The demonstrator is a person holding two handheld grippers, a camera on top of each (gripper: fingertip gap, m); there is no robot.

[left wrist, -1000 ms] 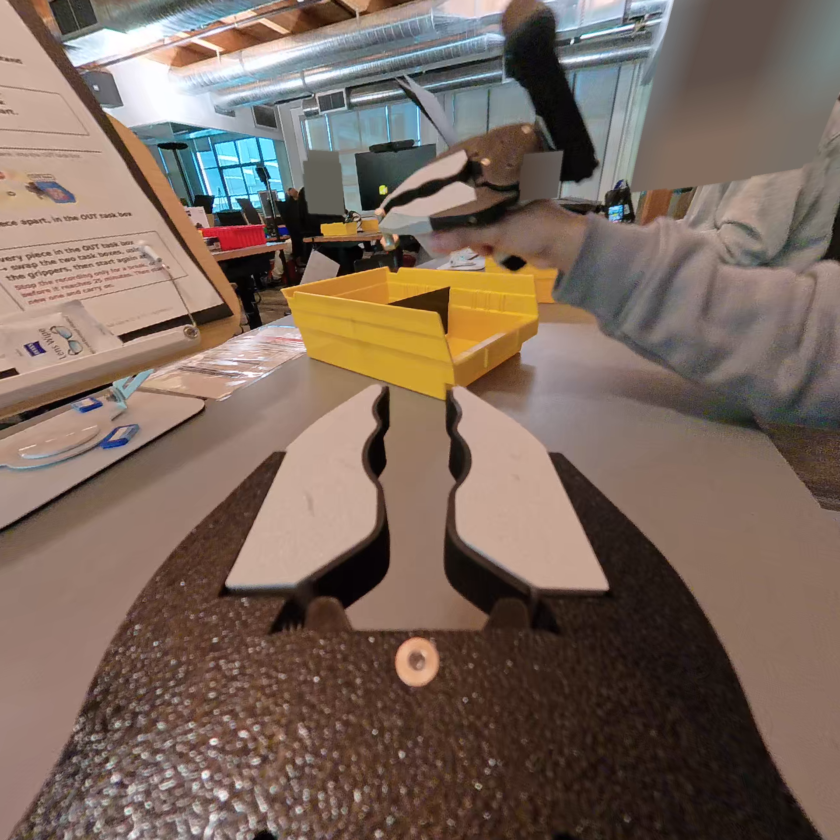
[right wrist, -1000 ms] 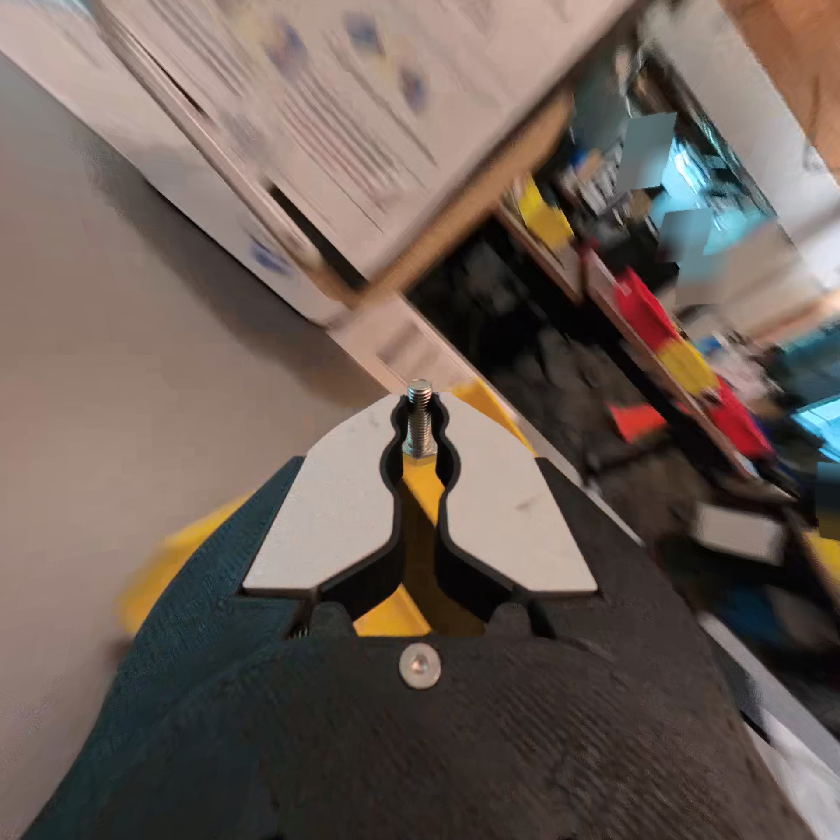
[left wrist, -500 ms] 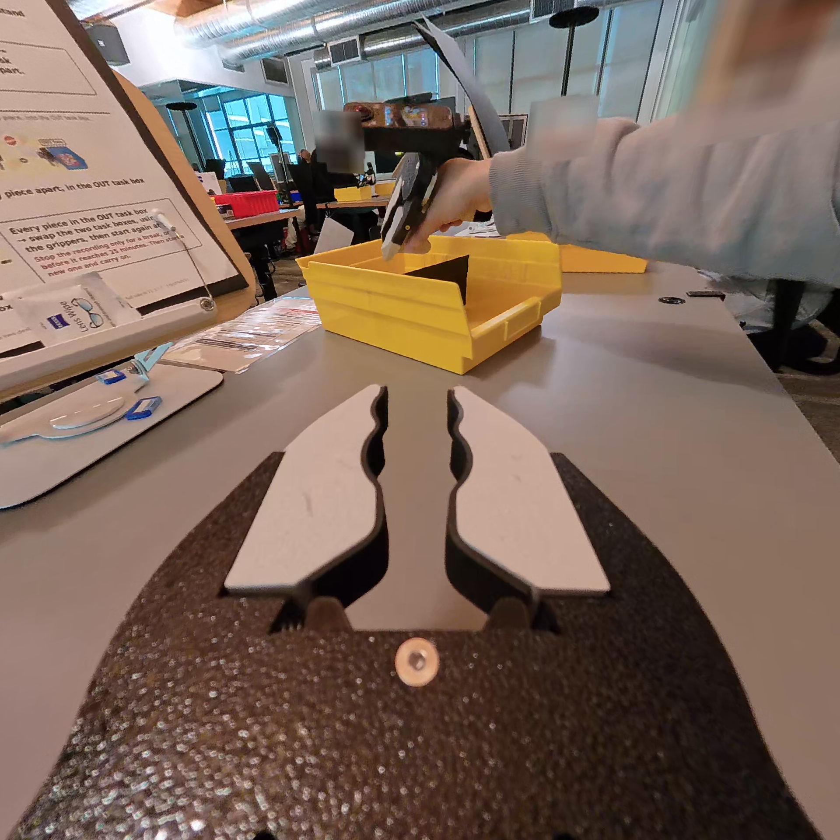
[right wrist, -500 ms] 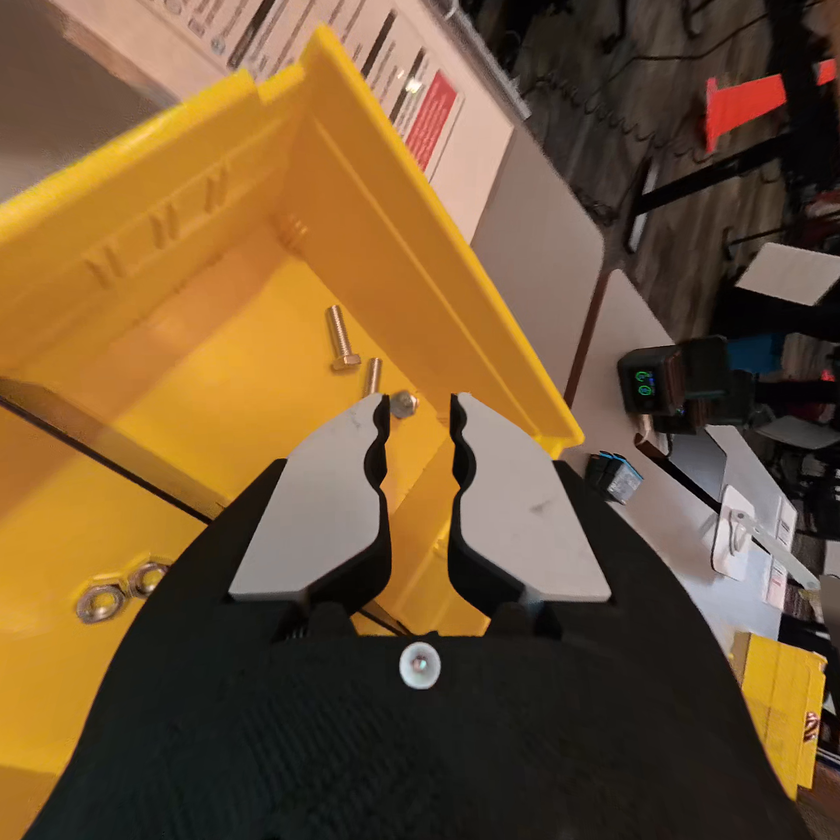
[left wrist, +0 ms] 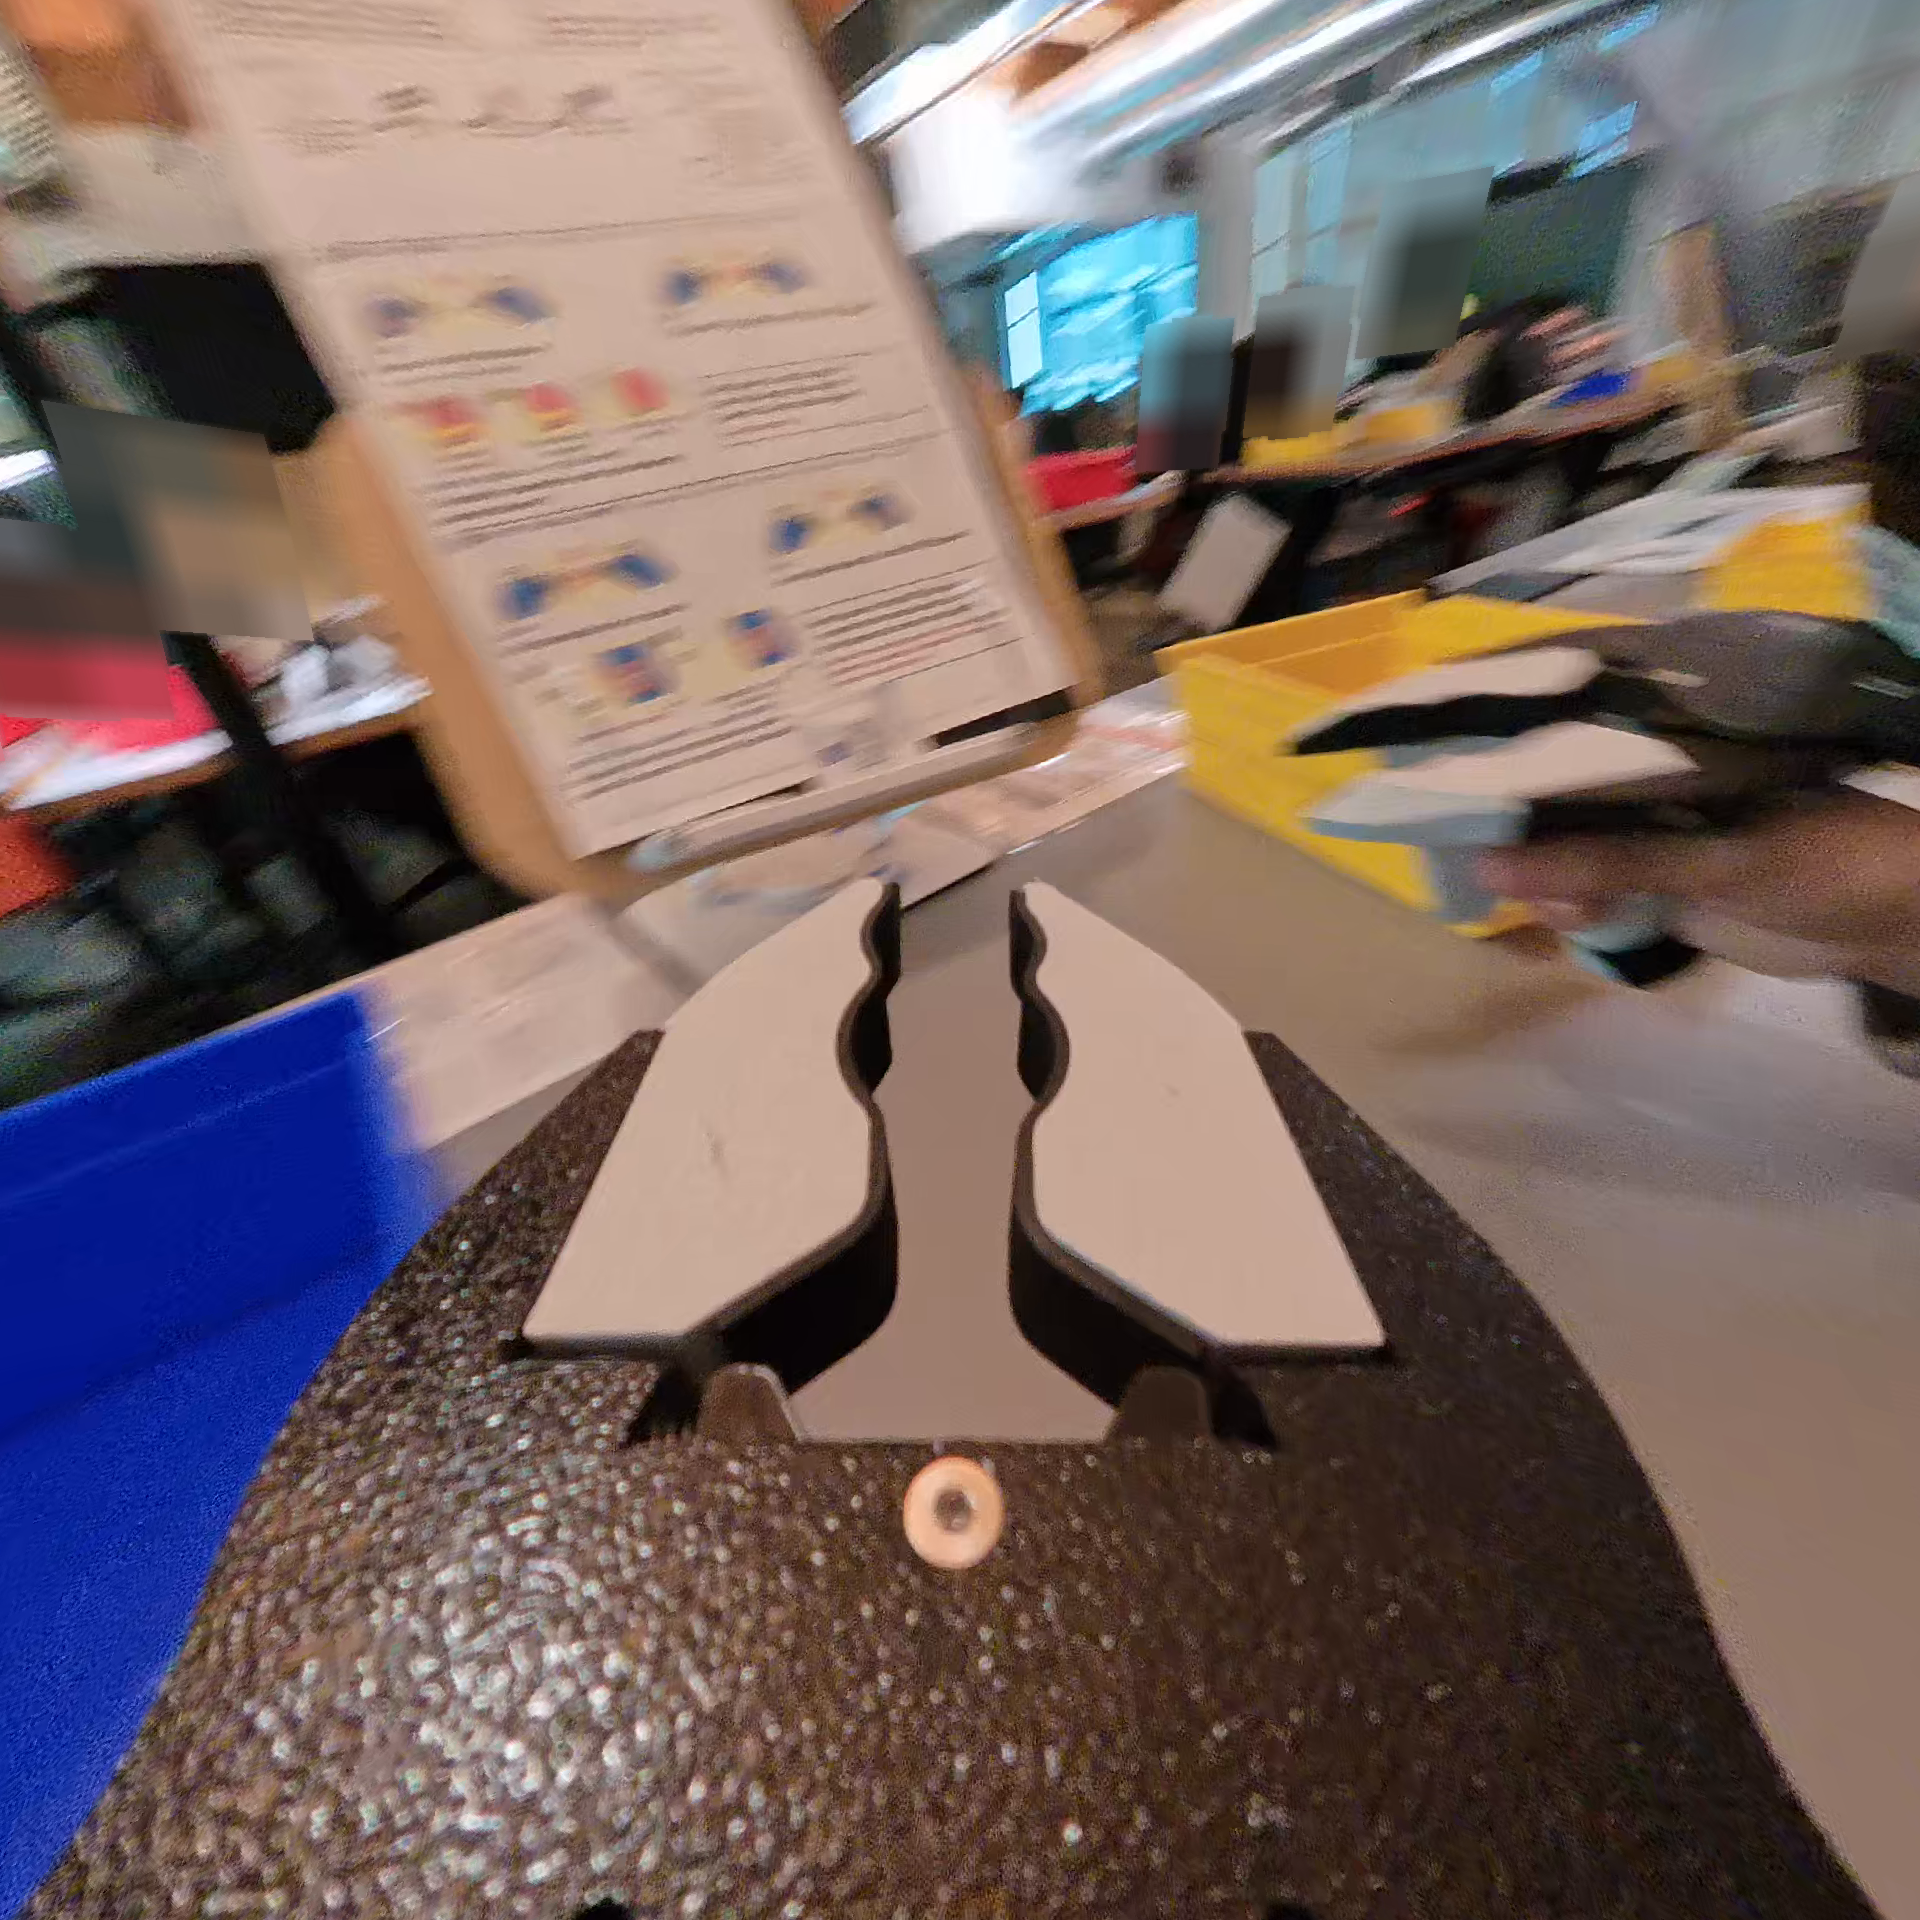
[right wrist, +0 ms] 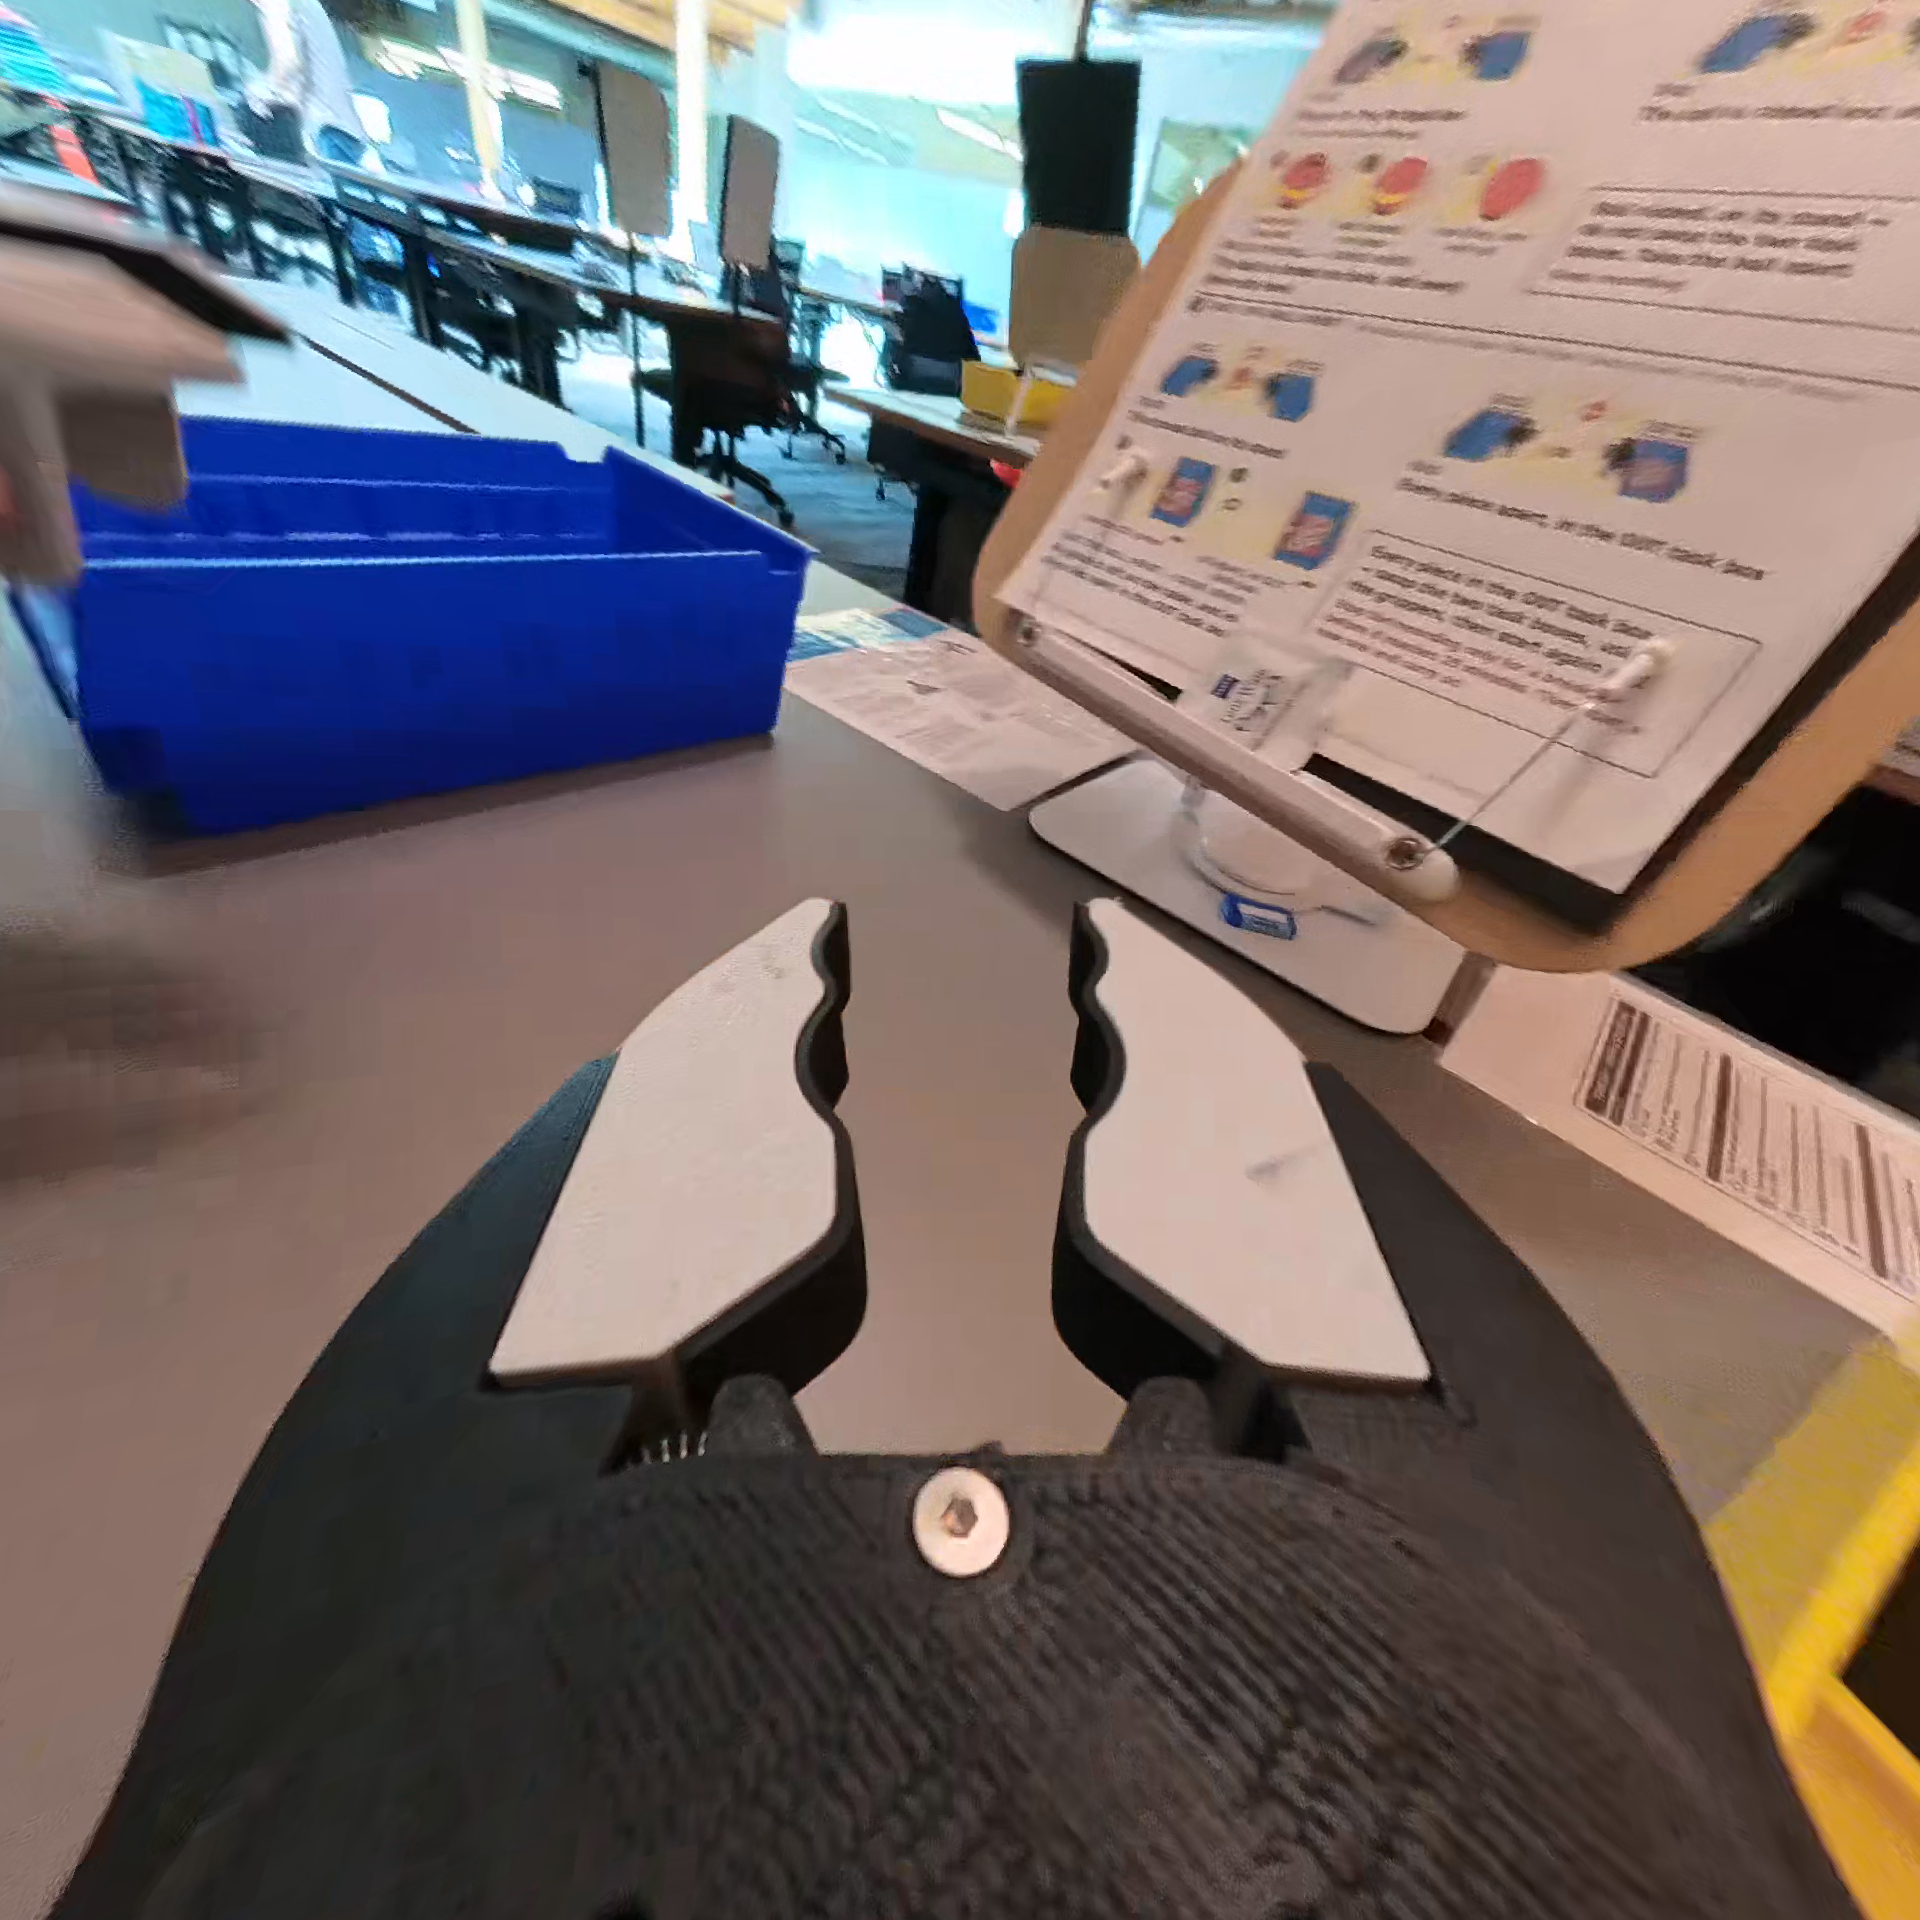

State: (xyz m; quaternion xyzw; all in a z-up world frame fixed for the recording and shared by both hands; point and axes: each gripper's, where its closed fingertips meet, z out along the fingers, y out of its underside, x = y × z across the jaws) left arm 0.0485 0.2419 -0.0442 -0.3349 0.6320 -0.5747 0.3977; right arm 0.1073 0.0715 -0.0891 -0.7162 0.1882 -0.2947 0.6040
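here, left gripper (left wrist: 953, 904) fingers apart and bare, right gripper (right wrist: 958, 920) likewise, over grey table (right wrist: 520, 935)

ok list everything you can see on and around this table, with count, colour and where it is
Blue bin: one, blue, far left of the table.
Yellow bin: one, yellow, right side of the table.
Instruction board: one, white sheet on a tan stand, back of the table.
Stand base: one, white, under the board.
Printed sheets: several, white, flat beside the base.
Table: one, grey.
Left gripper: black, jaws apart, holding nothing.
Right gripper: black, jaws apart, holding nothing.
Hand: one, holding the right gripper.
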